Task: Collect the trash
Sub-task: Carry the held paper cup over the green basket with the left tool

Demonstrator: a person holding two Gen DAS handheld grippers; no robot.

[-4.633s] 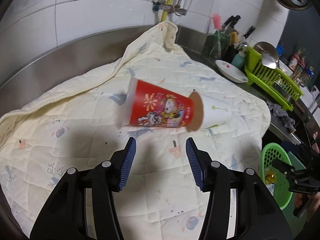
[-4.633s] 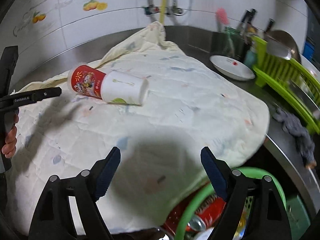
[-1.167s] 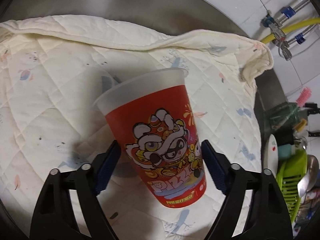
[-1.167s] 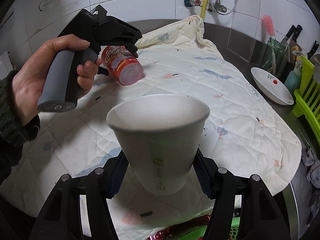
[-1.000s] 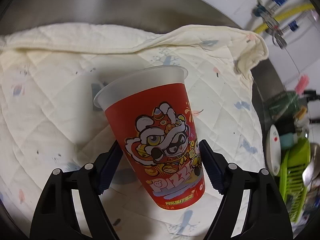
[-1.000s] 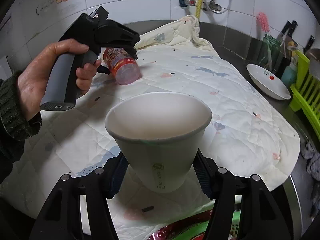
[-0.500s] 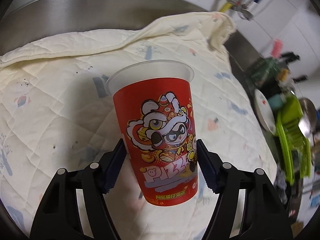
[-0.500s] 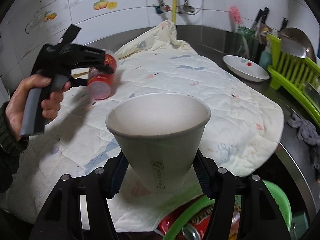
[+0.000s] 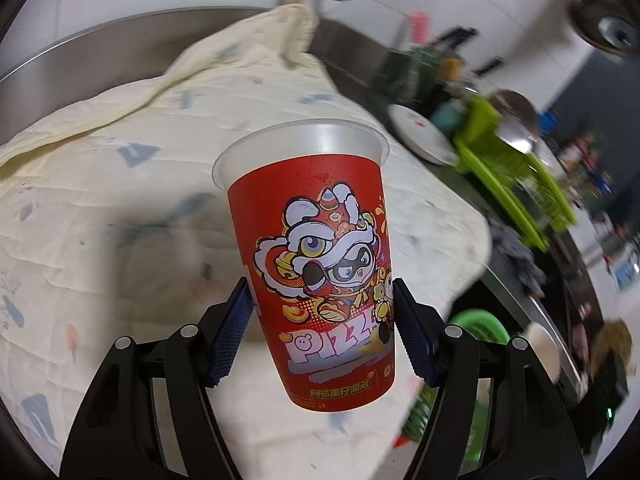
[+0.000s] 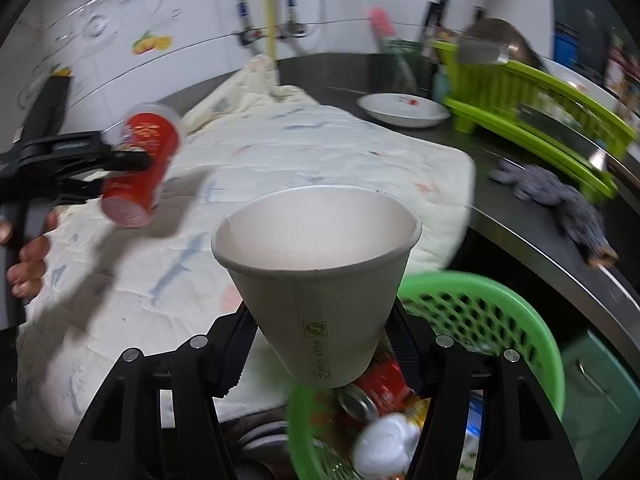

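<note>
- Carry stage, by the look of it: both cups lifted clear of the quilted cloth (image 10: pixel 320 152), neither dropped yet.
- Left gripper (image 9: pixel 322 322) clamped on the red cup (image 9: pixel 320 264), held upright, rim at 12 o'clock.
- Right gripper (image 10: pixel 320 340) clenched around the white paper cup (image 10: pixel 320 276), mouth open toward the camera.
- Green basket (image 10: pixel 500 312) sat at 5 o'clock below that cup, a can and wrappers already inside.
- Next, judged: white cup centred over the basket, then released; red cup after.
- Read on red cup: "PIZZ"; small print illegible.
</note>
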